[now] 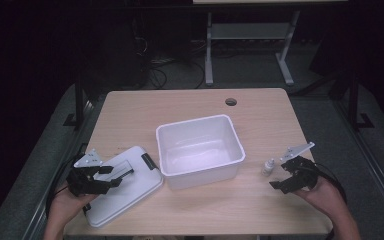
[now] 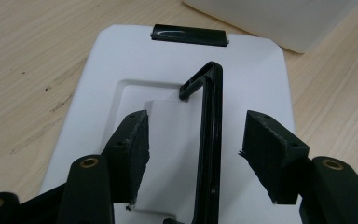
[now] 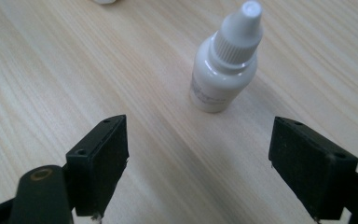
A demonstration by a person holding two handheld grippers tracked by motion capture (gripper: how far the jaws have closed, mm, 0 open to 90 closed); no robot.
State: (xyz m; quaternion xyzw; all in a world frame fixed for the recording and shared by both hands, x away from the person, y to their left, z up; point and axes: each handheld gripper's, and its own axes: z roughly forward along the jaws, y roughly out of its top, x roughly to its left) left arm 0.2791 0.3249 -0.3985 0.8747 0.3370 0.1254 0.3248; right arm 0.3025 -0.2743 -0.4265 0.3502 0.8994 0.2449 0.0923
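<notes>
A white bin lid (image 1: 125,187) (image 2: 121,60) lies flat on the table at the front left, with a black clip (image 2: 189,35) on its far edge and a black folding handle (image 2: 209,140) in its recess. My left gripper (image 1: 111,176) (image 2: 193,149) hovers over the lid, open, its pads either side of the handle without touching it. An open white bin (image 1: 200,150) stands at the table's middle. To its right stands a small white dropper bottle (image 1: 267,167) (image 3: 226,65), upright. My right gripper (image 1: 279,182) (image 3: 198,163) is open, a short way in front of the bottle.
The wooden table (image 1: 190,105) has a cable hole (image 1: 231,102) near its far edge. Behind the table stands a grey metal frame (image 1: 247,35) with cables on the floor. A corner of the white bin (image 2: 279,18) lies just beyond the lid.
</notes>
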